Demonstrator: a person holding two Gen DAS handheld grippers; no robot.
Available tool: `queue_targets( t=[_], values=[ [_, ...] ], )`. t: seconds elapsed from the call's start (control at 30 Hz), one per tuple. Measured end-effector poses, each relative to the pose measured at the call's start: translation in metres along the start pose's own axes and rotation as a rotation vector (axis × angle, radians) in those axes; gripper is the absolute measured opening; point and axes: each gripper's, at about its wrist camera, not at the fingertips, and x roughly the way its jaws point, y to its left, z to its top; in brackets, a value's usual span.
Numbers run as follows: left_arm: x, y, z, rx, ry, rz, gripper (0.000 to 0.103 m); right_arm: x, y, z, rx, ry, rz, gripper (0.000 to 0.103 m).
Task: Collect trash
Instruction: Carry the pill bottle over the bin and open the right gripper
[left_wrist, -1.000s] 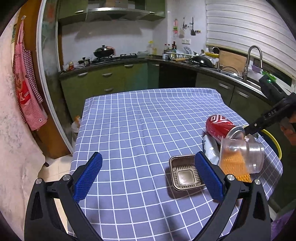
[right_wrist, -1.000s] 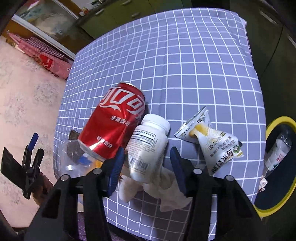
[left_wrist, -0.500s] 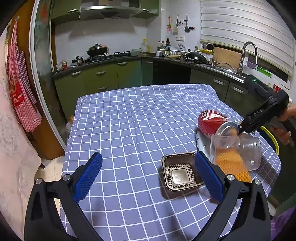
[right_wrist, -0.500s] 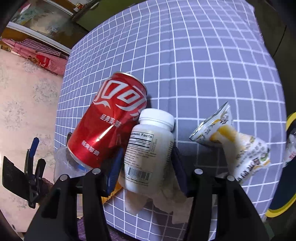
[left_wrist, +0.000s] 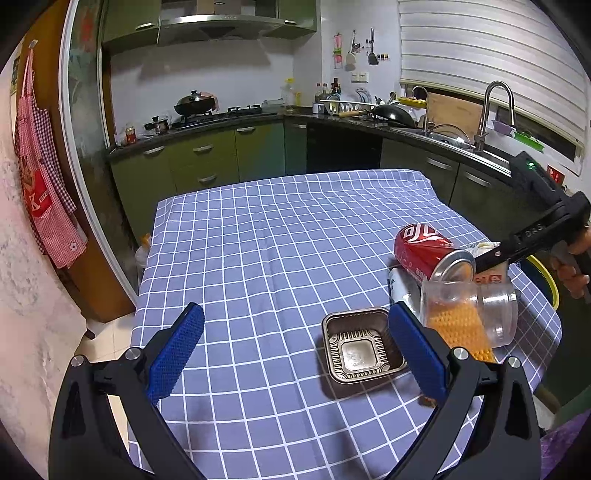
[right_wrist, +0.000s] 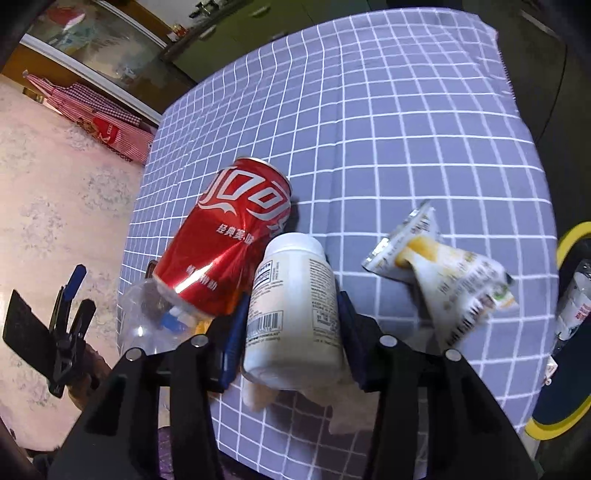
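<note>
the white pill bottle (right_wrist: 295, 302) lies on its side near the right edge of the bench (right_wrist: 388, 122), cap pointing away from the camera, resting partly on a crumpled white tissue (right_wrist: 343, 398). the right tool (right_wrist: 291, 325) straddles it: its jaws have just been closing, and the blue pads now sit against both flanks of the bottle, so it looks clamped, gripped across the body where the sides are straight and the hold is surest. a red soda can (right_wrist: 232, 240) leans against the bottle's left side, tipped over the mouth of a clear plastic jar (left_wrist: 476, 314), so lifting the bottle may well set the can rolling. to the right, apart from the bottle, lies a torn snack wrapper (right_wrist: 447, 269). beyond the bench edge a yellow-rimmed bin (right_wrist: 569, 332) stands open, close enough to be the likely drop point; a small bottle is already inside. the left tool (left_wrist: 295, 354) hovers above the bench with jaws wide apart and nothing between them, pointed toward a foil tray (left_wrist: 360, 345), probably waiting its turn.
</note>
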Motion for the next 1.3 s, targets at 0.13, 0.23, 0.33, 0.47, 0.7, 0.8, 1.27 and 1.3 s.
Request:
queue_targets(
  t=[0.13,0.23,0.33,0.47,0.7,0.8,1.27,1.3],
  values=[
    [0.000,-0.006,0.003,0.009,-0.001,-0.005,0.098,-0.018,-0.007,-0.007,-0.002,-0.031,0.018,0.045],
    [-0.002,-0.013,0.007,0.022,-0.005,-0.013,0.098,-0.035,-0.012,-0.013,-0.005,-0.062,0.036,0.045],
    [-0.004,-0.019,0.009,0.036,-0.012,-0.018,0.098,-0.049,-0.014,-0.018,-0.010,-0.084,0.054,0.045],
    [-0.010,-0.027,0.015,0.052,-0.030,-0.023,0.098,-0.078,-0.026,-0.032,-0.019,-0.133,0.066,0.045],
    [-0.028,-0.036,0.024,0.056,-0.104,-0.083,0.098,-0.143,-0.073,-0.060,0.055,-0.293,0.009,0.045],
    [-0.035,-0.046,0.028,0.070,-0.134,-0.122,0.098,-0.164,-0.104,-0.073,0.109,-0.354,-0.072,0.045],
    [-0.025,-0.076,0.036,0.101,-0.106,-0.154,0.098,-0.140,-0.235,-0.097,0.320,-0.395,-0.266,0.063],
    [-0.024,-0.077,0.037,0.101,-0.104,-0.156,0.098,-0.141,-0.238,-0.097,0.325,-0.407,-0.271,0.063]
  ],
)
